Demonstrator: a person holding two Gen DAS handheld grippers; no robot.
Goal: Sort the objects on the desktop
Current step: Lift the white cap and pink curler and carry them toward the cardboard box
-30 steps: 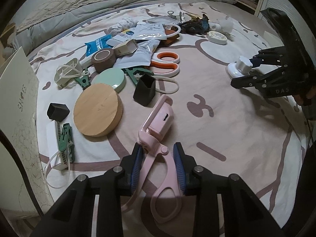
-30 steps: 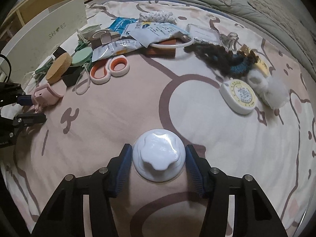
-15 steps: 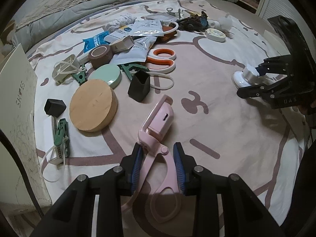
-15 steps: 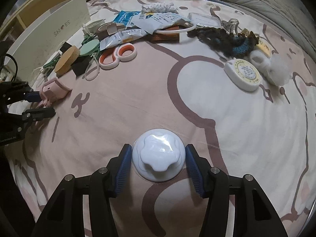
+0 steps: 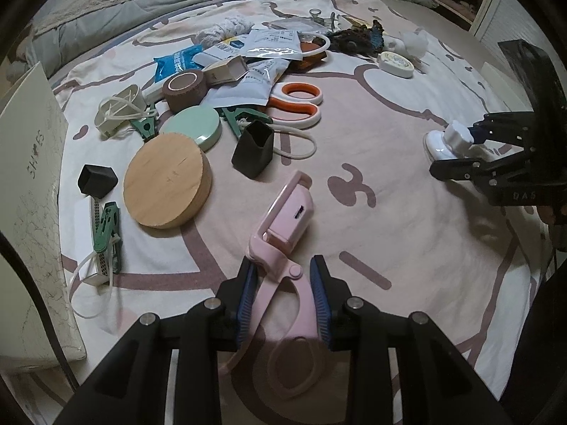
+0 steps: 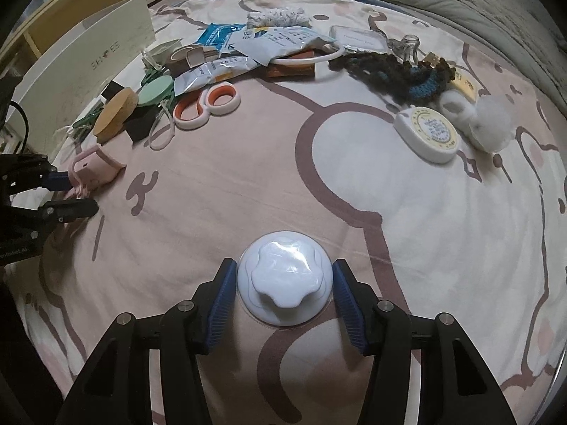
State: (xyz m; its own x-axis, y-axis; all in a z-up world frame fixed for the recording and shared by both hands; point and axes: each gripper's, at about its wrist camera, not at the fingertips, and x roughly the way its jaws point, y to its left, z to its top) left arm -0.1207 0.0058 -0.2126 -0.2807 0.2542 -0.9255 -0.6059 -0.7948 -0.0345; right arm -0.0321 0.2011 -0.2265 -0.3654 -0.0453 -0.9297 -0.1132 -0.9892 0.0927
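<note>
Left tongs point(image 5: 281, 295) clamped on pink curler point(image 5: 283, 244) handles near the pivot, low over the bed; light, stiff plastic. Right tongs point(image 6: 283, 292) gripping white knob point(image 6: 285, 282): smooth, slippery dome.

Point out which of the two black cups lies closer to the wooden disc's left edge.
The smaller black cup, beside the white box. The taller black cup sits on the wooden disc's right, near the orange scissors.

On the bedspread point(image 5: 407, 184), a wooden disc point(image 5: 166, 180) is set left of an eyelash curler point(image 5: 283, 226), with a round lid point(image 5: 193, 127) behind it. Scissors point(image 5: 297, 104) lie further back (right of the lid); a tape measure point(image 6: 428, 132), seemingly, sits well right.
</note>
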